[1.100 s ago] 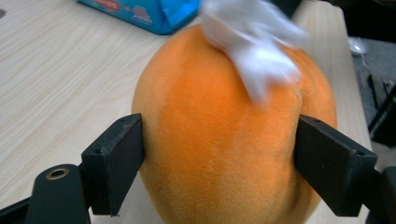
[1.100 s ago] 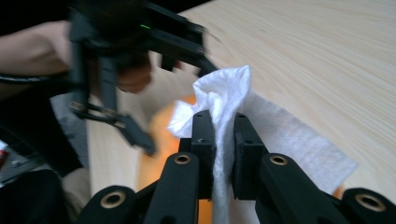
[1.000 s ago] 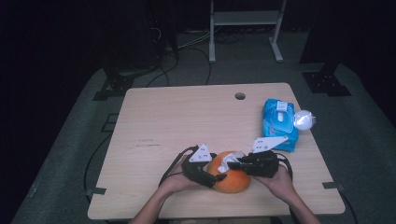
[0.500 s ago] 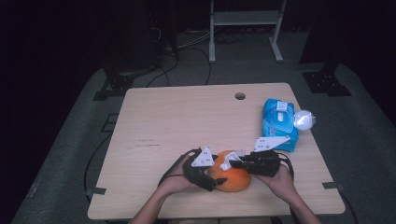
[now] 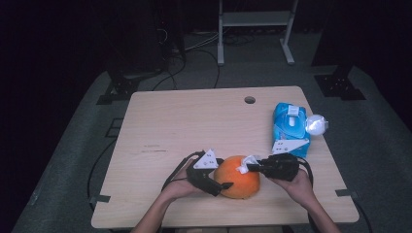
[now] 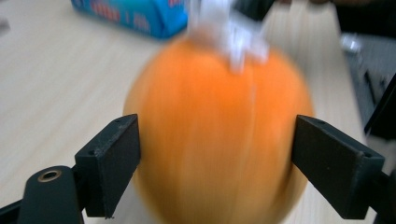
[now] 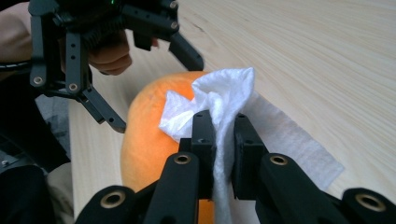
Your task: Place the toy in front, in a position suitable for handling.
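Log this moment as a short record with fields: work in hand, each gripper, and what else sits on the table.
work: wiping an orange fruit with a white wipe
left gripper: fingers on either side of the fruit; jaws have just been opening, contact unclear through blur
right gripper: shut on the white wipe, holding it against the top of the fruit
table: light wood, round hole near the far edge
also on table: blue wipes pack at the right, a crumpled white wad beside it

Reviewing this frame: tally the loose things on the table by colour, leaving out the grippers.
Orange: 1, the orange fruit
Blue: 1, the wipes pack
White: 2, the wipe pinched in the right gripper, and the white ball beside the pack
Total: 4
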Demonstrator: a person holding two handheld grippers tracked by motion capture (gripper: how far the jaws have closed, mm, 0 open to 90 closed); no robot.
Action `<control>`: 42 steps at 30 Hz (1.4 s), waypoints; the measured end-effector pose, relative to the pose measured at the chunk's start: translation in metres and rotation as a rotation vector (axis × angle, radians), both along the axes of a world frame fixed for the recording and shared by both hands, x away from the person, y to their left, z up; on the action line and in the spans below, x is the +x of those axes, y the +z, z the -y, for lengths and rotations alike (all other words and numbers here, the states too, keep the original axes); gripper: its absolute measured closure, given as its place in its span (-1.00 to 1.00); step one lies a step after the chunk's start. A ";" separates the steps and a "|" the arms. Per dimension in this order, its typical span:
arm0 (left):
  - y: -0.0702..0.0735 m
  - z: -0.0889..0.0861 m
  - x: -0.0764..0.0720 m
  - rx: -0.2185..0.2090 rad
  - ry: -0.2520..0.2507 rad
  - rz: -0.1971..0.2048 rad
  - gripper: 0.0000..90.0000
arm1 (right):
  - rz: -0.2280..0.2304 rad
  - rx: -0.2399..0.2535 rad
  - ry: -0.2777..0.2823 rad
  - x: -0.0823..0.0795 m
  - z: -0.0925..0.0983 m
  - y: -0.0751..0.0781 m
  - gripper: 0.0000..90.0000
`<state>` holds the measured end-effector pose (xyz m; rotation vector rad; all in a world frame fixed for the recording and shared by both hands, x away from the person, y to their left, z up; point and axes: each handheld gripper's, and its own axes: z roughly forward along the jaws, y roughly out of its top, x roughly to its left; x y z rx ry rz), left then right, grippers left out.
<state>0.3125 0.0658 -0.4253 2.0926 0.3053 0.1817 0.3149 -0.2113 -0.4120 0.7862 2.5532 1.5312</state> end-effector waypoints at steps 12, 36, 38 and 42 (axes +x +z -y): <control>-0.007 -0.010 0.005 0.025 -0.009 -0.029 -0.26 | 0.027 -0.021 0.011 0.000 -0.010 0.003 0.80; -0.007 -0.027 0.018 -0.024 0.029 -0.112 -0.29 | -0.023 0.027 -0.016 0.004 0.010 -0.005 0.80; -0.007 -0.025 0.017 -0.022 0.029 -0.103 -0.31 | -0.028 0.031 -0.013 0.004 0.009 -0.005 0.80; 0.001 -0.017 0.012 -0.036 0.017 -0.047 -0.50 | -0.012 0.024 -0.007 0.002 0.004 -0.003 0.80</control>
